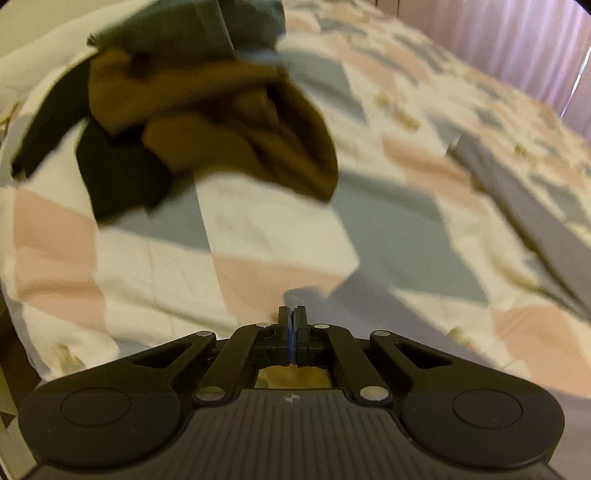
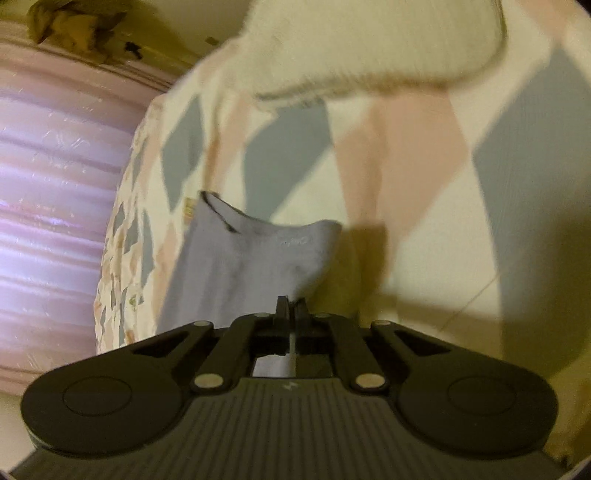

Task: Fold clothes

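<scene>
A lilac-grey garment [image 2: 251,258] lies on the patchwork bedspread [image 2: 399,147], its seamed edge turned up. In the right wrist view my right gripper [image 2: 291,301] is shut on the near part of this garment, and the cloth runs on under the fingers. In the left wrist view my left gripper [image 1: 293,312] is shut too, with a corner of the lilac-grey garment [image 1: 388,317] rising to its tips. From there the cloth spreads to the right, and a long strip of it [image 1: 524,210] lies further out on the bedspread [image 1: 258,229]. The picture is blurred.
A heap of brown clothes [image 1: 229,125], black clothes [image 1: 118,173] and dark grey clothes [image 1: 207,26] sits at the far left of the bed. A white fluffy item [image 2: 376,48] lies beyond the right gripper. Pink curtains [image 2: 55,184] hang past the bed's edge.
</scene>
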The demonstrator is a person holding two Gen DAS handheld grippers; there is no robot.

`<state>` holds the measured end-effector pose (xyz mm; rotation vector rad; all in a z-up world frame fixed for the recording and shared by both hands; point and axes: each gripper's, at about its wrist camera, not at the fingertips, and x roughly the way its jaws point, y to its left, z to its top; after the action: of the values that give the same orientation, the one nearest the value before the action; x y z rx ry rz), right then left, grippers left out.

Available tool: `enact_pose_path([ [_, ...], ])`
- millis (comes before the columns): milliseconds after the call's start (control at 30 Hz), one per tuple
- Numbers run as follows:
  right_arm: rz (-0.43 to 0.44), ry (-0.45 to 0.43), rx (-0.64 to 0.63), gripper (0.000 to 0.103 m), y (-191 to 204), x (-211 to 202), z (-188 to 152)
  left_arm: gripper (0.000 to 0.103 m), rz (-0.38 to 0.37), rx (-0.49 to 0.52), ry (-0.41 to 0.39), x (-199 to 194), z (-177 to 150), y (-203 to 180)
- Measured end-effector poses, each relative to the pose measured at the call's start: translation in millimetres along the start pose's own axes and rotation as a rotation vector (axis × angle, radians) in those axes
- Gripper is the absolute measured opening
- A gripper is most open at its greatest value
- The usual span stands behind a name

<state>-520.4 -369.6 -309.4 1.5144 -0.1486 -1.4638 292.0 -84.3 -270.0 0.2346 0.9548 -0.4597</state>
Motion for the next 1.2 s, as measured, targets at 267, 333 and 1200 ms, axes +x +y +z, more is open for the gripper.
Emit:
enact_pose_path([
  [267, -0.154, 0.086, -0.14, 0.009, 19.8, -24.8, 20.7, 0.0, -0.003, -0.031, 0.004, -29.7, 8.7, 21.0],
  [333, -0.127, 0.124, -0.086, 0.017, 4.9, -16.6, 14.6, 0.002, -0.04, -0.066, 0.068, -19.0, -12.0, 12.2],
  [1200, -0.036, 0.014, -0.047, 0.003, -5.5, 18.0, -6.4, 0.002, -0.15, -0.202, 0.115, -5.9, -40.5, -13.5],
])
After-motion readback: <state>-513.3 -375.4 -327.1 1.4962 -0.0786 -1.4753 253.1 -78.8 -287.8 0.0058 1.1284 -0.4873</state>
